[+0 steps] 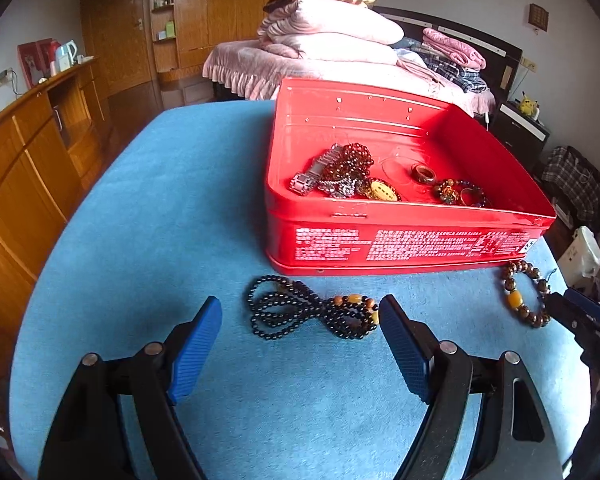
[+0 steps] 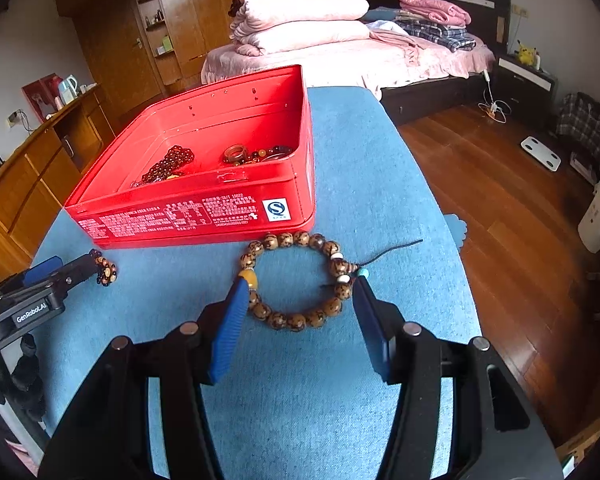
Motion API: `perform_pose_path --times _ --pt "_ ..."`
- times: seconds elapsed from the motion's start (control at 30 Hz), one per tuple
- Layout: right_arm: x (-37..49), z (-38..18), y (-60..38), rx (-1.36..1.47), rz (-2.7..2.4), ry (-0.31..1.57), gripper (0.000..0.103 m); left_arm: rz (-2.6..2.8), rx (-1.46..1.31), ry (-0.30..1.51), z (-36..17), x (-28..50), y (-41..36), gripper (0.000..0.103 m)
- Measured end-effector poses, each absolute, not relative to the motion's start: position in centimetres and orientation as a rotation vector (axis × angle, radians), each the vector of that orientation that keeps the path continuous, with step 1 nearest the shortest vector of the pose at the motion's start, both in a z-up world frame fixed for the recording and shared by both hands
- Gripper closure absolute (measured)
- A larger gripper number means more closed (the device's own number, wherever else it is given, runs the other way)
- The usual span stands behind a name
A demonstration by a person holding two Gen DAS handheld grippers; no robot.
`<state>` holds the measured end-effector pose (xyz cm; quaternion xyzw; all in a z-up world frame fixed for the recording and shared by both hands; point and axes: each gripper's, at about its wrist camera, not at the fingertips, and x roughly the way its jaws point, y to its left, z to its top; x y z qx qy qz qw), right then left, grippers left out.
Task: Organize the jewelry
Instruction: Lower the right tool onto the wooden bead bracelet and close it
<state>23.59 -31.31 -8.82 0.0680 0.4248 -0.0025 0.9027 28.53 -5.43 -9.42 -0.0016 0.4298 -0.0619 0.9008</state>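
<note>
Right wrist: both hand-held grippers (image 2: 300,308) (image 1: 300,320) gape, right one straddling brown bracelet (image 2: 296,280).

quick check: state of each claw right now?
Left claw: open, empty, by the black necklace on the cloth.
Right claw: open, empty, fingers either side of the brown bracelet, not closed on it.

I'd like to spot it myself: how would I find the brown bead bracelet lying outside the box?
Find the red tin on the blue cloth. Just before its near wall, by the right-hand corner, lies the brown bracelet, between the open right tool's fingers. Unlike the black bead string, it has fat mottled beads and one amber bead.
</note>
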Motion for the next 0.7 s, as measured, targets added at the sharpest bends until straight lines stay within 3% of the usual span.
perform_pose_path --times 0.53,0.6,0.67,0.7 --pt "24.0 -9.3 -31.9 0.147 0.000 0.889 0.050 -0.111 0.024 0.937 -11.8 30.9 -7.2 0.018" --pt "24.2 -9.4 -31.9 0.146 -0.001 0.892 0.050 -0.116 0.011 0.938 -11.8 30.8 -6.9 0.020" --pt "24.3 -9.4 -31.9 0.145 0.003 0.892 0.050 -0.105 0.014 0.930 -11.7 30.6 -6.6 0.031" --pt "24.3 -9.5 -31.9 0.145 0.004 0.893 0.050 -0.113 0.008 0.932 -11.6 30.6 -6.4 0.031"
